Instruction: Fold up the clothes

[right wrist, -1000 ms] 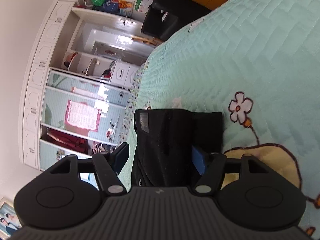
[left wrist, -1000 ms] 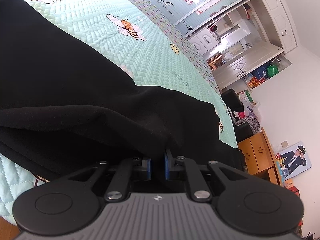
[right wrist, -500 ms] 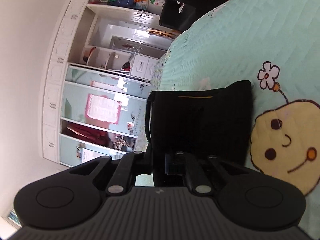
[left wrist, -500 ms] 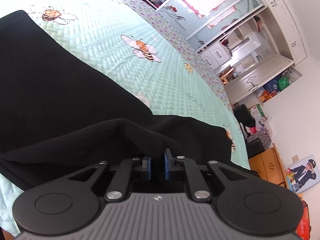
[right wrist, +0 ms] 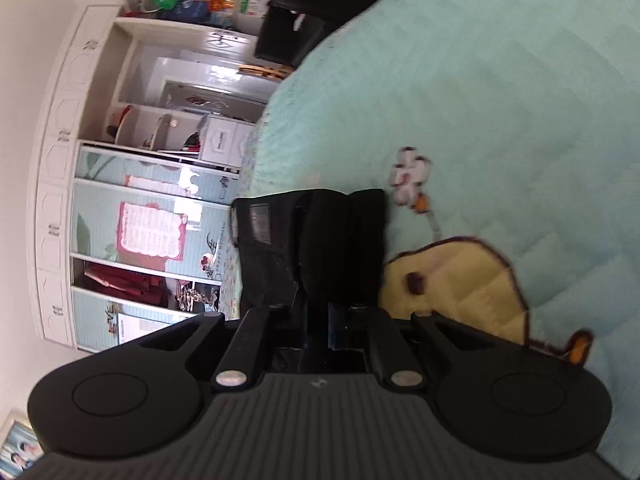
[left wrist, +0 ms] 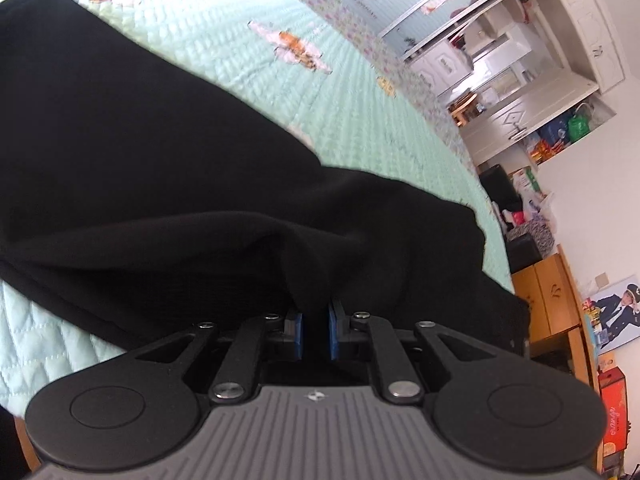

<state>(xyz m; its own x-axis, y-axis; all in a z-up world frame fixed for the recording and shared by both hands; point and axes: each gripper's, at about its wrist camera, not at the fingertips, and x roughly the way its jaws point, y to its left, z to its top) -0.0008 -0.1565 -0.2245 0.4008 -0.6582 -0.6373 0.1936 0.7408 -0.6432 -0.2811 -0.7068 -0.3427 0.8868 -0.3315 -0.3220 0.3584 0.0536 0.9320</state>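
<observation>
Left gripper [left wrist: 314, 330] and right gripper [right wrist: 318, 326], both pinching the black knit garment [left wrist: 160, 168] at six o'clock, ready to fold it over the mint quilted bed [left wrist: 360, 92].

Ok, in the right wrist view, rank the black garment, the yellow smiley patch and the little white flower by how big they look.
Largest to smallest:
1. black garment, though it hangs nearest the camera, which inflates it
2. yellow smiley patch, a close second
3. white flower
</observation>
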